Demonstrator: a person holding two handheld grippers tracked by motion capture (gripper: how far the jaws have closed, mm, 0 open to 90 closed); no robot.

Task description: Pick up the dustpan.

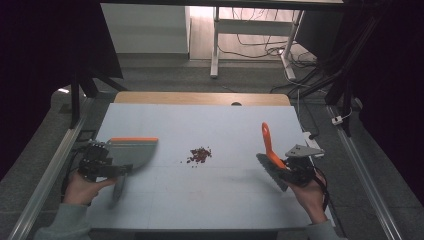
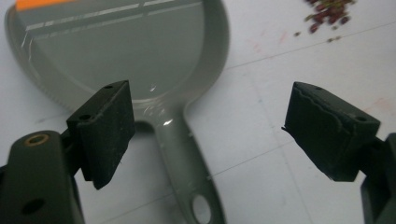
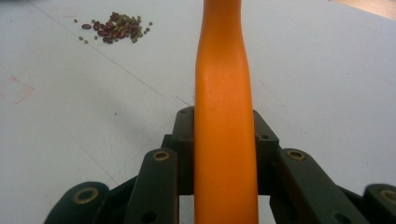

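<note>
A grey dustpan [image 1: 134, 151] with an orange front lip lies flat at the left of the white table. My left gripper [image 1: 119, 169] hovers open over the neck of its handle [image 1: 118, 189]. In the left gripper view the handle [image 2: 183, 149] runs between the two wide-apart jaws of that gripper [image 2: 205, 135], and neither jaw touches it. My right gripper [image 1: 289, 173] is shut on a brush, with the orange handle [image 1: 267, 141] pointing up and away and the grey bristles [image 1: 269, 170] towards me. In the right gripper view the orange handle [image 3: 224, 116] is pinched between the jaws.
A small pile of red and green beans [image 1: 200, 154] lies near the table's middle, between the two grippers; the same beans [image 2: 327, 11] show ahead of the dustpan, and the beans [image 3: 114, 28] at the upper left beyond the brush. A wooden strip [image 1: 200, 98] borders the far edge.
</note>
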